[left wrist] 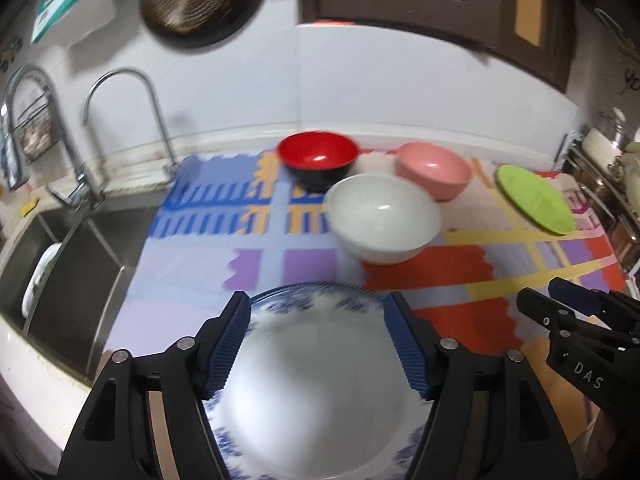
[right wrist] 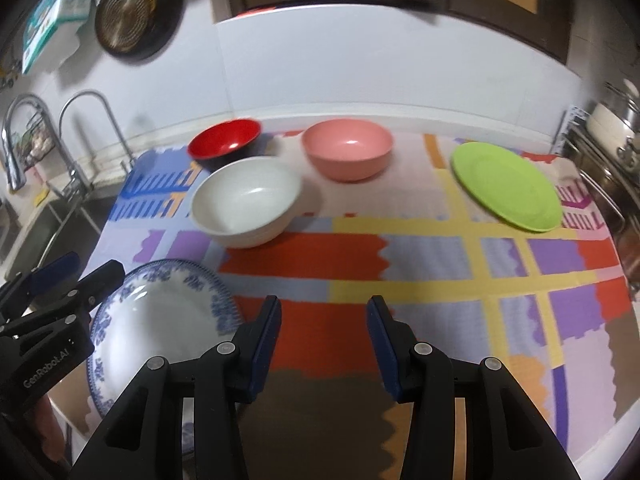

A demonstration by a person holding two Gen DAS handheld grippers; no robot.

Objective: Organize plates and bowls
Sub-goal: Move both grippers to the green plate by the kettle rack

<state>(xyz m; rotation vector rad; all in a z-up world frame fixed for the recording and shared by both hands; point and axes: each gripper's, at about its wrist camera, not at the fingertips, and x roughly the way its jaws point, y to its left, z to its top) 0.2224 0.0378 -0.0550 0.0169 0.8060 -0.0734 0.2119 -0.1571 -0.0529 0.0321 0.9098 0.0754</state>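
Two black grippers with blue ribbed pads over a patterned counter mat, both spread wide.

The left gripper (left wrist: 316,320) is released, its fingers straddling the blue-and-white patterned porcelain plate (left wrist: 316,384) without clearly touching it; the right gripper (right wrist: 323,320) gapes over bare colourful foam mat (right wrist: 440,264), holding nothing. Beyond the plate sits the white bowl (right wrist: 246,202), just behind it the red-and-black bowl (right wrist: 224,142), then the pink bowl (right wrist: 347,154). The lime-green flat plate (right wrist: 506,186) lies well apart, at the right. A steel sink (left wrist: 72,276) borders the mat's left.
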